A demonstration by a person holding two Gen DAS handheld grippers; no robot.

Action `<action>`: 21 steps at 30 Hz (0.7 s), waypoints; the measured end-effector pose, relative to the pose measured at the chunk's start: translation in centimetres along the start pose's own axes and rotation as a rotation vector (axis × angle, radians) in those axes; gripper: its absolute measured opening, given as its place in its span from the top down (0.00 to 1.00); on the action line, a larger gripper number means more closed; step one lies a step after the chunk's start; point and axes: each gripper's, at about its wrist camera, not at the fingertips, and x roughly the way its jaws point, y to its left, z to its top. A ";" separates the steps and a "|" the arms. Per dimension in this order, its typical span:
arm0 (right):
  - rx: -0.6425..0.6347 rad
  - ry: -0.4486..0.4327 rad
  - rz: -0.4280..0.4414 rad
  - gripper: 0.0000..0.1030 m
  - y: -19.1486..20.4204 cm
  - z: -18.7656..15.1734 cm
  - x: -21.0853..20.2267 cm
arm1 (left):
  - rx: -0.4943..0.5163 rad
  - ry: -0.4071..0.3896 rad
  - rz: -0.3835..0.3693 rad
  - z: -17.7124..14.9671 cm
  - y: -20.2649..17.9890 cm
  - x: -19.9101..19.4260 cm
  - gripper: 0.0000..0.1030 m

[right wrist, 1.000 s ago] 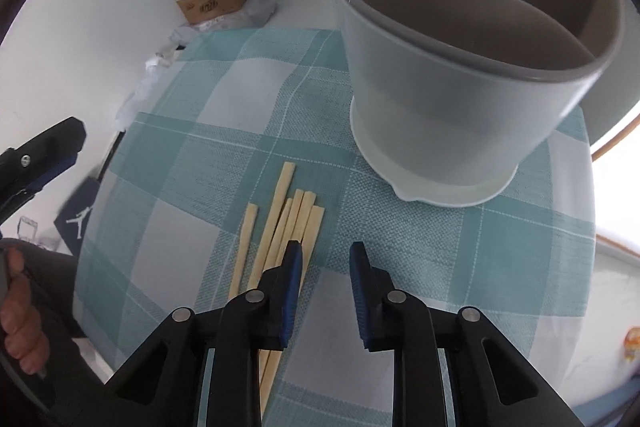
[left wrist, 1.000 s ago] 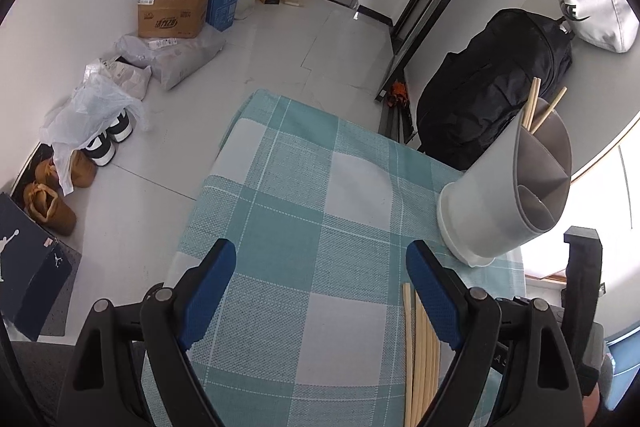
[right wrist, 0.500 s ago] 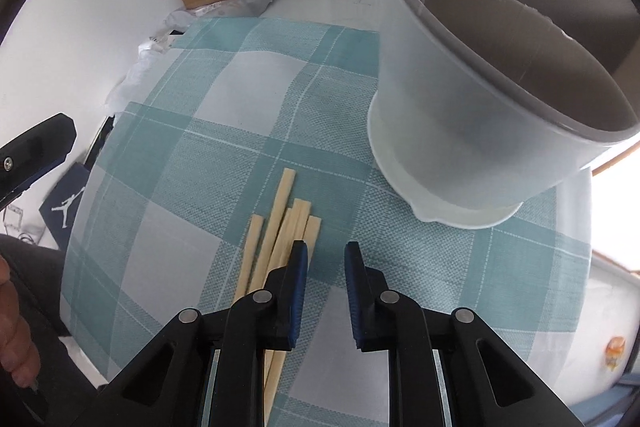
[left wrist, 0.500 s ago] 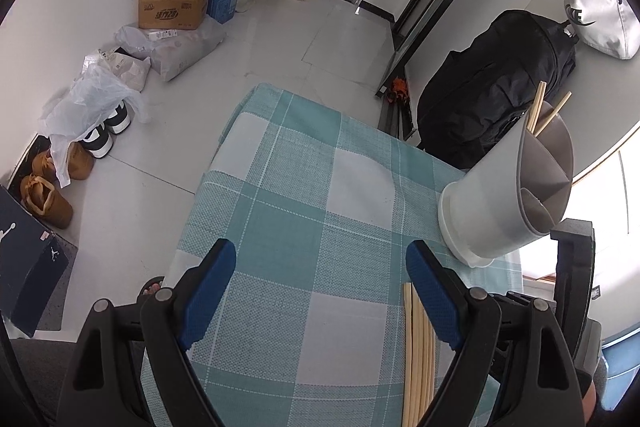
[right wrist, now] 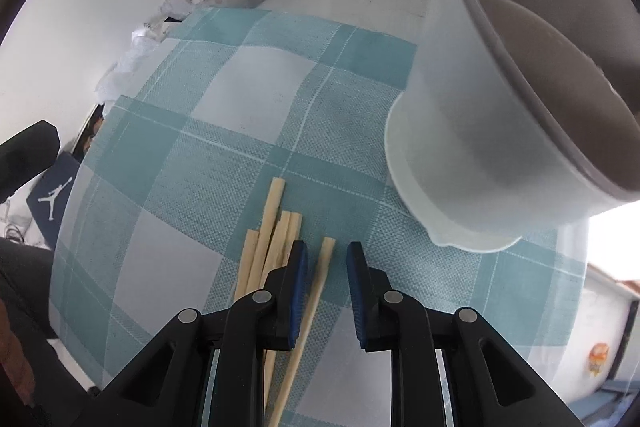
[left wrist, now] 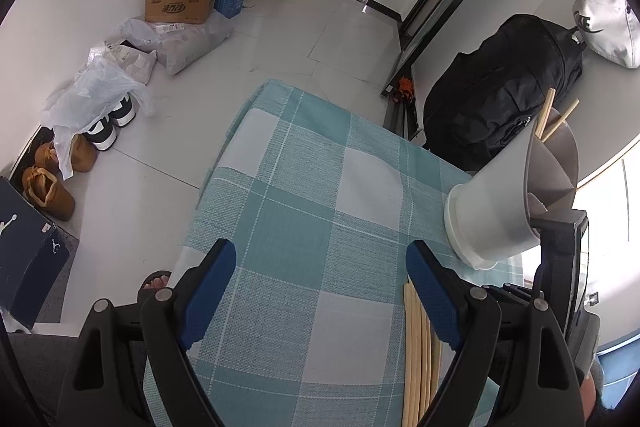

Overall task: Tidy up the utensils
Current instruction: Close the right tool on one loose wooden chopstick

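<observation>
Wooden chopsticks lie bundled on the checked woven worktop, the ribbed grey holder at two o'clock. Right hand-held gripper is narrowly parted, its jaws having just widened slightly, around one stick without pressing it. Left hand-held gripper gapes wide, empty.

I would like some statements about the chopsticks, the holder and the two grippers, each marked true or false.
1. Chopsticks lie flat on the checked cloth. True.
2. The grey holder is empty. False: two chopsticks stand in it.
3. The left gripper holds a chopstick. False: its jaws are wide open with nothing between them.
4. One chopstick lies between the fingers of the right gripper. True; the pads do not press on it.
5. The holder lies on its side. False: it stands upright.
</observation>
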 end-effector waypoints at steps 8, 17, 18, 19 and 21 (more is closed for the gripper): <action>0.096 -0.022 0.073 0.94 -2.1 0.1 -0.3 | 0.005 0.013 0.020 -0.1 0.3 0.3 0.19; 0.210 -0.263 0.192 0.94 -5.6 -1.6 -6.5 | 0.037 0.118 0.067 -1.4 -0.4 2.6 0.19; 0.225 -0.286 0.207 0.94 -6.0 -1.9 -7.2 | 0.054 0.141 0.069 -1.8 -0.8 3.0 0.19; 0.245 -0.317 0.226 0.94 -6.6 -2.3 -8.0 | 0.070 0.160 0.062 -2.0 -1.2 3.2 0.19; 0.283 -0.373 0.249 0.95 -7.8 -3.0 -9.6 | 0.114 0.197 0.042 -2.7 -2.1 3.9 0.19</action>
